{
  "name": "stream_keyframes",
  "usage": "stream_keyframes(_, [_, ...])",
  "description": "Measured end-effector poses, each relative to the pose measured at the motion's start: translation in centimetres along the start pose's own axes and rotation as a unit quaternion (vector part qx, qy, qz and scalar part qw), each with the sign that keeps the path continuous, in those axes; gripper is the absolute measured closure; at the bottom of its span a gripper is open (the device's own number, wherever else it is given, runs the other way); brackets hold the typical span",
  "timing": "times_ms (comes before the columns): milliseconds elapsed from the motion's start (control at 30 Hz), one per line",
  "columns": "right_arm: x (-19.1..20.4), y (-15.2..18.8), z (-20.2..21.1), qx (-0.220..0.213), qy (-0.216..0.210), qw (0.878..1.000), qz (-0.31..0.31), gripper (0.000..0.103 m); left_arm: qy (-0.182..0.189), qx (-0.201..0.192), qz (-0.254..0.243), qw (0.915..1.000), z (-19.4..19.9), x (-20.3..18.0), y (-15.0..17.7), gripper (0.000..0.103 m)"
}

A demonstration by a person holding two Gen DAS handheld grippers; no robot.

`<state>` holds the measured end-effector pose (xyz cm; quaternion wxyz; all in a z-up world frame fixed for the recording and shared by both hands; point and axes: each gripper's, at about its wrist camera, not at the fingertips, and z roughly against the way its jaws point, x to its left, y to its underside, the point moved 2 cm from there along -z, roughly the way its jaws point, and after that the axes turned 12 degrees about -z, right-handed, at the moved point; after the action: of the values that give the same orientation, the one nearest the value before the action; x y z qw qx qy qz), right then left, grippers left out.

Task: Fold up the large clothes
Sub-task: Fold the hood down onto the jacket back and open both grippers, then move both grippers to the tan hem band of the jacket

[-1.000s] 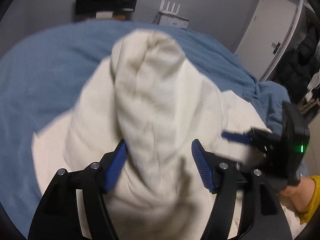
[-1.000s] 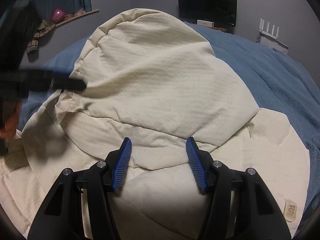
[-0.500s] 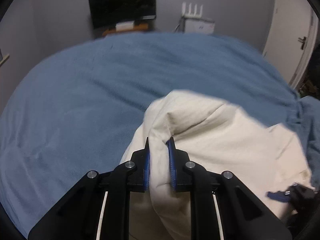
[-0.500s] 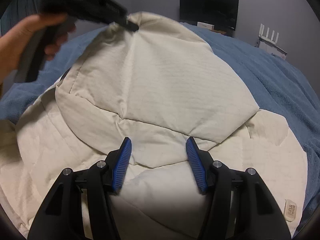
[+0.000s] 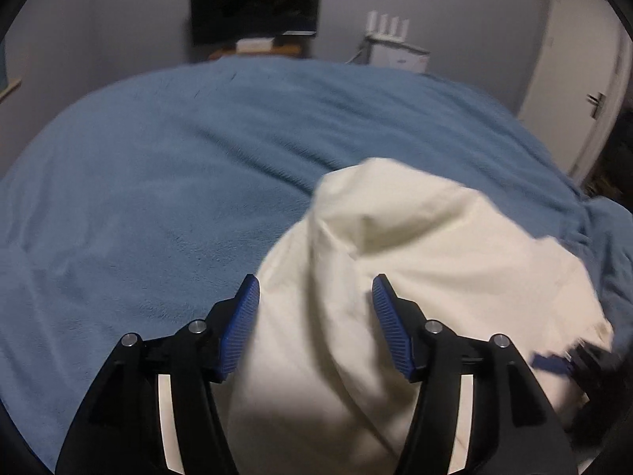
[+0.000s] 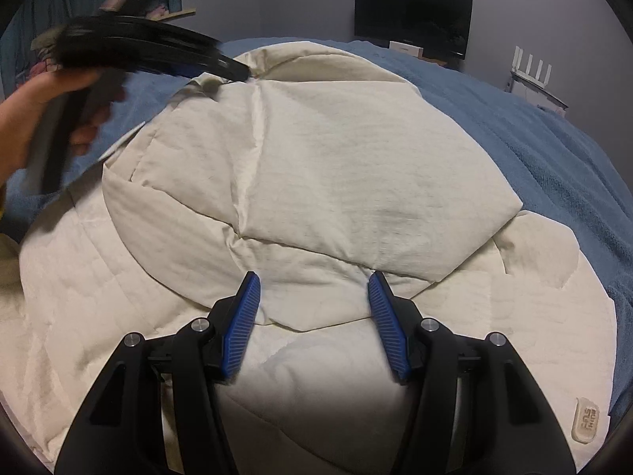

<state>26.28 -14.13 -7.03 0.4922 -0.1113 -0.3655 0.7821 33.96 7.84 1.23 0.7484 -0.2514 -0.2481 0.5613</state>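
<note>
**Where Things Lay Around the Bed**

The big jacket (image 6: 316,182) lay on the bed (image 5: 158,182), with its top part folded over its lower part. Behind the bed stood a screen (image 6: 413,18), and a router (image 6: 532,75) sat to the right of it. A door (image 5: 573,75) stood far right of the bed.

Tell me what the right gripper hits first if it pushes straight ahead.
Probably the folded-over flap of the cream quilted garment, lying directly ahead of the open right gripper; depth is uncertain.
</note>
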Motion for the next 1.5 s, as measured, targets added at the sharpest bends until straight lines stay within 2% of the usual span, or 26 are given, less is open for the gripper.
stream_keyframes(133, [-0.7, -0.8, 1.4, -0.017, -0.018, 0.999, -0.024, 0.049, 0.024, -0.013, -0.06, 0.9978, 4.6, -3.5, 2.0, 0.046])
stream_keyframes(267, [-1.5, -1.4, 3.3, -0.05, -0.014, 0.998, -0.042, 0.049, 0.041, 0.011, -0.102, 0.9939, 5.1, -6.8, 5.1, 0.046])
stream_keyframes(367, [-2.1, -1.2, 2.6, -0.037, -0.004, 0.998, -0.051, 0.049, 0.043, 0.036, -0.093, 0.9941, 2.8, -6.8, 7.7, 0.047])
stream_keyframes(433, [-2.1, -0.2, 1.3, -0.021, 0.01, 0.999, -0.045, 0.049, 0.06, 0.036, -0.066, 0.9954, 1.2, -6.0, 9.0, 0.047])
stream_keyframes(500, [-1.8, 0.3, 0.5, -0.021, 0.024, 0.999, -0.028, 0.049, 0.064, 0.034, -0.06, 0.9955, 0.5, -5.8, 9.9, 0.047])
stream_keyframes(633, [-1.7, 0.8, 0.0, -0.017, 0.031, 0.999, -0.026, 0.048, 0.044, 0.034, -0.079, 0.9954, 0.4, -6.7, 9.8, 0.047])
stream_keyframes(733, [-2.1, 0.8, 0.9, -0.01, 0.024, 0.999, -0.046, 0.047, 0.027, 0.025, -0.084, 0.9958, 1.6, -7.9, 9.6, 0.047])
stream_keyframes(767, [-2.5, 0.9, 1.7, -0.006, 0.025, 0.998, -0.06, 0.047, 0.022, 0.025, -0.083, 0.996, 2.4, -8.1, 9.5, 0.046])
stream_keyframes(900, [-4.3, 0.5, 5.9, 0.003, 0.035, 0.994, -0.101, 0.047, 0.02, 0.004, -0.081, 0.9965, 6.4, -8.5, 9.0, 0.025])
stream_keyframes(1033, [-5.6, 1.5, 10.5, 0.012, 0.053, 0.992, -0.117, 0.045, 0.051, 0.024, -0.052, 0.997, 9.3, -9.4, 10.7, 0.02])
stream_keyframes(1133, [-6.7, 3.6, 11.1, 0.037, 0.079, 0.988, -0.131, 0.045, 0.027, 0.043, -0.056, 0.9972, 8.8, -9.6, 12.0, 0.019])
stream_keyframes(1233, [-8.1, 5.6, 9.7, 0.059, 0.106, 0.982, -0.147, 0.045, 0.001, 0.09, -0.04, 0.9951, 6.4, -8.5, 13.4, 0.019])
stream_keyframes(1300, [-8.4, 6.5, 8.7, 0.061, 0.114, 0.98, -0.149, 0.044, -0.002, 0.118, -0.027, 0.9926, 4.7, -8.1, 14.5, 0.014])
stream_keyframes(1400, [-7.4, 6.7, 7.9, 0.065, 0.142, 0.98, -0.121, 0.043, -0.03, 0.125, -0.036, 0.9911, 4.2, -8.3, 14.5, 0.006])
stream_keyframes(1500, [-7.4, 6.6, 8.4, 0.06, 0.144, 0.98, -0.121, 0.042, -0.043, 0.117, -0.044, 0.9912, 4.9, -8.5, 14.2, 0.008])
